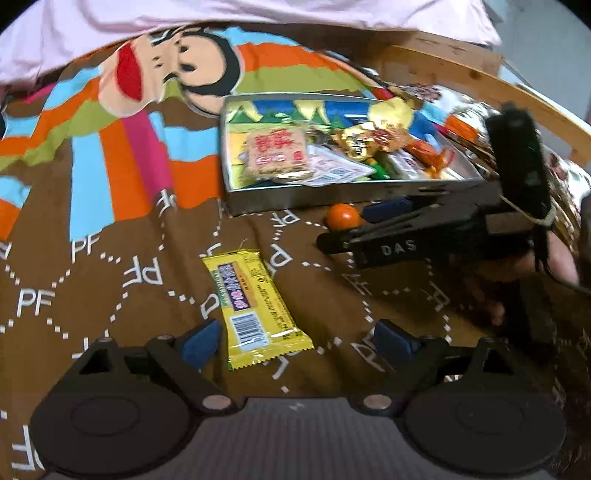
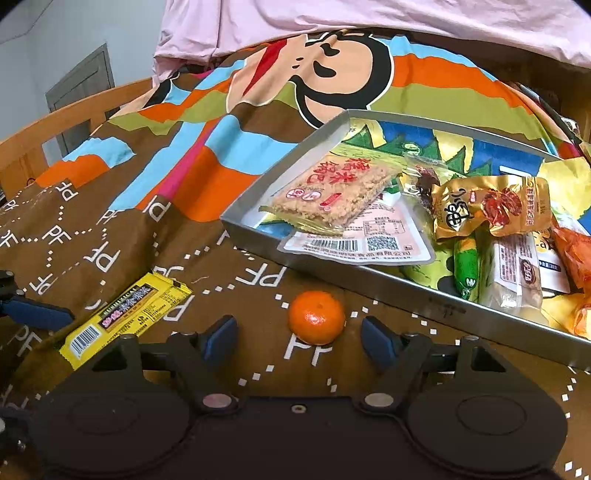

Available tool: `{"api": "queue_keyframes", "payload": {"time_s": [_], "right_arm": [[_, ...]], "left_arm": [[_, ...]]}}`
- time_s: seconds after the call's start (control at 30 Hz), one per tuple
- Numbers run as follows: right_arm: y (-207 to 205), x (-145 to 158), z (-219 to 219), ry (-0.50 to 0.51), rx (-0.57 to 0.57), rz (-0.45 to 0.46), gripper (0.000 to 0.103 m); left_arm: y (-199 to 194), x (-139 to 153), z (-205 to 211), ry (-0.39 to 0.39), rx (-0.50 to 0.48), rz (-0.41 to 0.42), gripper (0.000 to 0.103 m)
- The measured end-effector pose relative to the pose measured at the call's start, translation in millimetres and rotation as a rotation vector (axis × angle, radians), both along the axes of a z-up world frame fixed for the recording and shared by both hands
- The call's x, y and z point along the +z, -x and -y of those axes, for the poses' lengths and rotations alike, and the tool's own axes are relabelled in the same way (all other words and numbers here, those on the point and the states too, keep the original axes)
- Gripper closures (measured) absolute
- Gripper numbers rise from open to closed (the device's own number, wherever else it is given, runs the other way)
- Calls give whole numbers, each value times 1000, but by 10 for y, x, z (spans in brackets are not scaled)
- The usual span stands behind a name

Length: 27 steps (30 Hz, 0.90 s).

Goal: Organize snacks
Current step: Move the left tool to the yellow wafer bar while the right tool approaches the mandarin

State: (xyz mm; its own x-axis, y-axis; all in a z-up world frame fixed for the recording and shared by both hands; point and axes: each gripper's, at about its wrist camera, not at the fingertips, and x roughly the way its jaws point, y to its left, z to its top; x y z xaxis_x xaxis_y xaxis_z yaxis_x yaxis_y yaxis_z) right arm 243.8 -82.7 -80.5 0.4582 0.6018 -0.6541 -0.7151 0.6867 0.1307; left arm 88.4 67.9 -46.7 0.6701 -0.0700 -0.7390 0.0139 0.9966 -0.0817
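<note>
A yellow snack bar lies on the brown patterned bedspread, between the blue pads of my left gripper. That gripper is open and the bar sits close to its left pad. A small orange rests in front of a metal tray. It lies between the pads of my right gripper, which is open and not touching it. The tray holds several snack packs, among them a rice cracker pack and a gold packet. The yellow bar also shows at left.
A wooden bed frame curves around the far right side. A pink cloth lies along the back. More snack packets sit beyond the tray's right end. A hand grips the right gripper's black body.
</note>
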Motion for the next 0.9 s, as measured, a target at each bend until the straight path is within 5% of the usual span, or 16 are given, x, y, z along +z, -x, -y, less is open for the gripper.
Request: {"api": "queue_keyframes", "payload": {"time_s": [0.3,0.4,0.57,0.9], "right_arm": [[27,32,-6,4,15,7,26],[25,33,-25,7,10,-5,26],[51,57,-31,9,25,-3,26],[13,38,-100,22,7,-6,26]], "left_arm": [[164,124,110,36,-72,47,10],[158,101,231,-37,-125,47,9],[0,-51,8,15,36,-95,9],[-237,-109,-145,51,77,-110,7]]}}
